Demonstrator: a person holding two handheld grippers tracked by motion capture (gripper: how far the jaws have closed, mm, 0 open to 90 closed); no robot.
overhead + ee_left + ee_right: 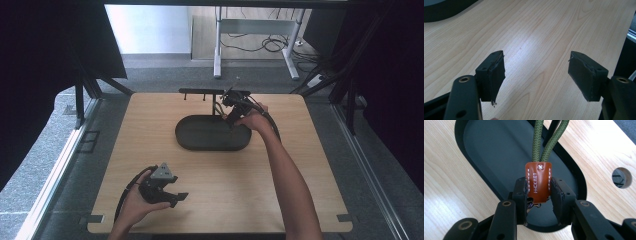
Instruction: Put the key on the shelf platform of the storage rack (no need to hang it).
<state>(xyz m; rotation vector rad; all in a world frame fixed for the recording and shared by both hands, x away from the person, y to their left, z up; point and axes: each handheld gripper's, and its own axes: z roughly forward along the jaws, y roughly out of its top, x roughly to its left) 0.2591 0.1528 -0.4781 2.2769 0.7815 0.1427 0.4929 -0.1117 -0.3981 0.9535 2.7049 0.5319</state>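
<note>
My right gripper (538, 191) is shut on a brown leather tab (537, 180) stitched in white. From the tab a loop of olive green braided cord (537, 142) runs up and away. The tab hangs above the black oval tray (496, 152). In the high view my right gripper (229, 116) points down over the tray's (200, 144) back right part, close to a black bar rack (200, 92) behind it. Near the table's front left, my left gripper (178, 198) is held in a hand. Its jaws (536, 62) stand wide open over bare wood, nothing between them.
The light wooden table (225, 190) has a round hole (621, 177) near the tray. Dark curtains and metal frame legs flank the table on both sides. A grey floor with a desk frame (250, 30) and cables lies beyond the far edge.
</note>
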